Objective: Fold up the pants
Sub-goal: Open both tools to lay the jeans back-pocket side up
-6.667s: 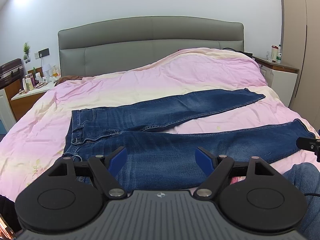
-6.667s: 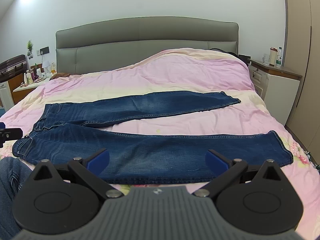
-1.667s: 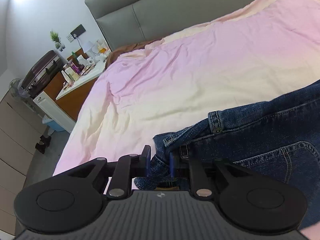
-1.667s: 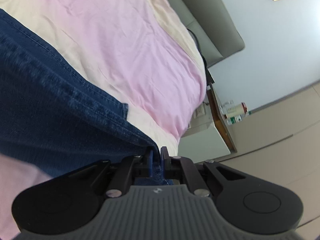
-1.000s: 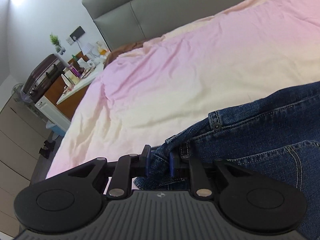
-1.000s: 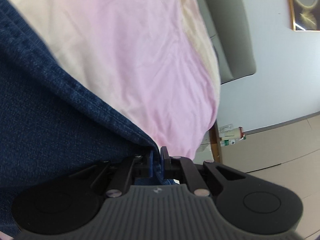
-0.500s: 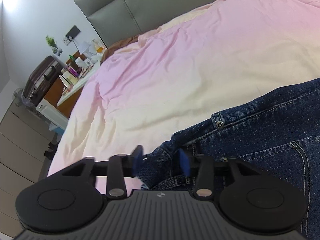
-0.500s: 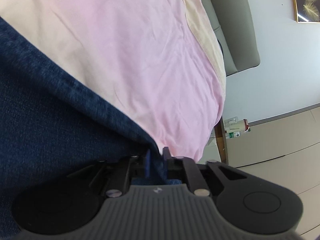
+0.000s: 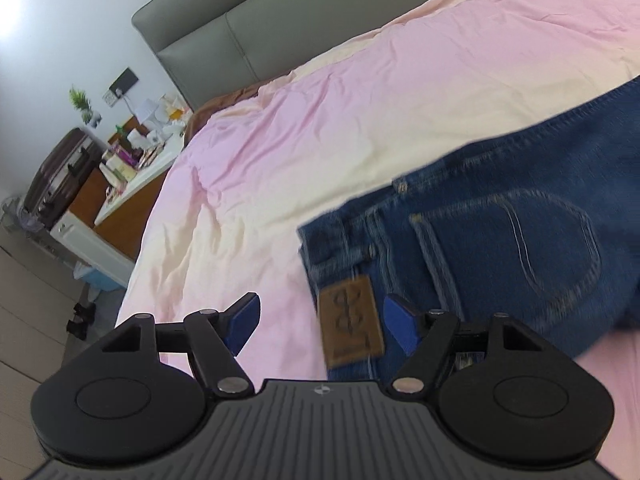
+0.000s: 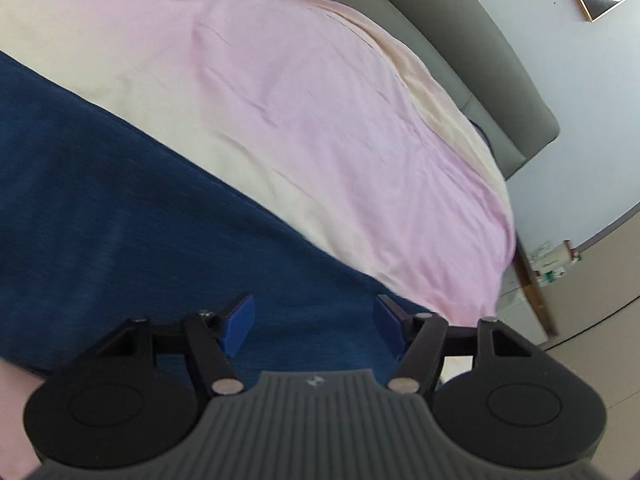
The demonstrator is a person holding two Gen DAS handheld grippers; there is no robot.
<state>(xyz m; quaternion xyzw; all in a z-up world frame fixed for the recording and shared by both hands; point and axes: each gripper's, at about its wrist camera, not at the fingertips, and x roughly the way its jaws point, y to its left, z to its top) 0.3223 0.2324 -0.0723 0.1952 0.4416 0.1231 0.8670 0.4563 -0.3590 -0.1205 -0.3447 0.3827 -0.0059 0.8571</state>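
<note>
1. The jeans (image 9: 500,248) lie flat on the pink-and-cream duvet (image 9: 360,112), waistband end at the left gripper, back pocket and brown leather patch (image 9: 350,322) facing up.
2. The left gripper (image 9: 320,322) has let go: its jaws are opening, blue pads spread wide and pressing on nothing. The patch and the waistband corner show between the pads, the denim lying loose below them.
3. The right gripper (image 10: 312,326) is likewise released and its jaws are opening. Dark denim of the jeans (image 10: 120,220) lies beneath and between its pads, and neither pad pinches it.
4. Containers: in the left wrist view a brown suitcase (image 9: 56,176) stands closed at 9 o'clock, contents hidden. Beside it a bedside table (image 9: 132,184) carries a crowded clutter of small items too small to name. In the right wrist view small bottles (image 10: 554,262) stand on a cabinet at 3 o'clock.
5. Edges: in the left wrist view the waistband edge runs from 12 toward 6 o'clock just right of centre. In the right wrist view the long edge of the jeans slants from 9 toward 4 o'clock.
6. Open room: bare duvet spreads from 10 to 1 o'clock ahead of both grippers, up to the grey headboard (image 9: 240,28). The bed's left edge drops to floor at 8 o'clock in the left wrist view.
</note>
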